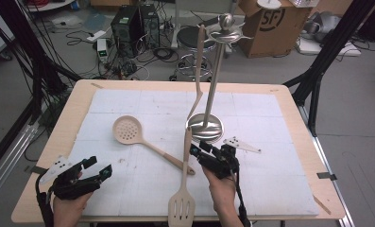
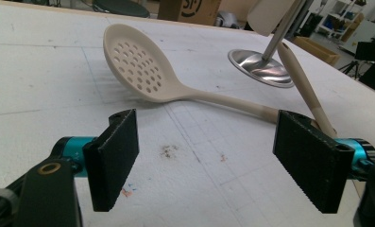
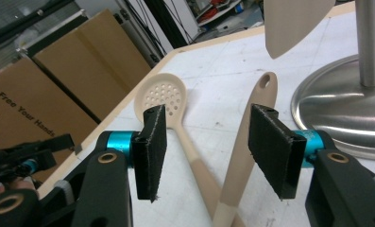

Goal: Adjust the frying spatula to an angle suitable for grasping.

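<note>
Slotted beige silicone turner (image 1: 183,198), the thing being reached for, lies on the white foam-covered worktop (image 1: 128,187) with its slotted blade at the near edge and its handle running away toward the stand; the handle's hole end shows between the right tongs (image 3: 206,146) in the right gripper view. Those right tongs (image 1: 198,152) stand spread, their pads on either side of the handle but not pressing it, so nothing is pinched yet; the approach along the shaft looks chosen so a squeeze would catch the narrow handle rather than the wide blade. The left tongs (image 1: 96,166) also stand spread and empty, resting low at the near left, well apart from the turner, probably kept out of the way. A beige perforated silicone skimmer spoon (image 1: 128,129) lies just beside, its handle crossing under or against the turner's handle close to the grip point, so a careless lift could drag it along. Beyond stands a polished steel utensil stand (image 1: 205,126) with a round base, a tall post and hooks on top, from which another beige utensil (image 1: 199,71) hangs; its base sits near the turner's handle tip and crowds the right side.
</note>
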### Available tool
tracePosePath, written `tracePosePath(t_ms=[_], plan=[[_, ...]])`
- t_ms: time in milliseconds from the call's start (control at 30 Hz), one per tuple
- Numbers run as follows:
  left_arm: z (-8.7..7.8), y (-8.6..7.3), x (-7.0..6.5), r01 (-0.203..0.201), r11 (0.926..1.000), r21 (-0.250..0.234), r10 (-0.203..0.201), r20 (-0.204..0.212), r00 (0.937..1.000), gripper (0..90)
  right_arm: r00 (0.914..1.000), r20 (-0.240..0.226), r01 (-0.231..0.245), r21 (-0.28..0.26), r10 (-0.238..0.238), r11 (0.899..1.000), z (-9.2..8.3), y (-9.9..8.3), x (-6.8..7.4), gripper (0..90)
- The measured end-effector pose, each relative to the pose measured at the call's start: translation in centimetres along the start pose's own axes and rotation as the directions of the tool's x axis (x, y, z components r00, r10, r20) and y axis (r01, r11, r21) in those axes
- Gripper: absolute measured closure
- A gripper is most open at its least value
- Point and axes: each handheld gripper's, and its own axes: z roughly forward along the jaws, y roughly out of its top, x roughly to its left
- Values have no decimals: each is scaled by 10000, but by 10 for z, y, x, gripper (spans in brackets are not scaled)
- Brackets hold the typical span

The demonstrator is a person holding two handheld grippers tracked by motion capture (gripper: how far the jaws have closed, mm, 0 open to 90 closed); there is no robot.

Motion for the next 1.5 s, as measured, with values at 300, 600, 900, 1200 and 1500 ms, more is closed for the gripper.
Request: tracePosePath(t_ms=[300, 600, 900, 1200, 1500], plan=[[3, 1, 0, 11, 10000, 42, -12, 128, 9999, 237, 9999, 21, -125, 202, 125, 9997, 2, -9, -1, 469], [3, 1, -1, -35, 10000, -3, 35, 156, 9999, 237, 9999, 82, -112, 459, 108, 9989, 3, -11, -2, 469], [3, 2, -2, -166, 9998, -103, 169, 291, 9994, 236, 9991, 226, -369, 756, 353, 9965, 4, -16, -5, 468], [2, 2, -3, -225, 9996, -148, 228, 249, 9994, 236, 9992, 222, -355, 719, 340, 9968, 4, -18, -5, 473], [6, 2, -15, -1752, 9843, 235, 1761, -466, 9833, 236, 9987, 170, -492, 660, 482, 9966, 2, -18, -5, 474]])
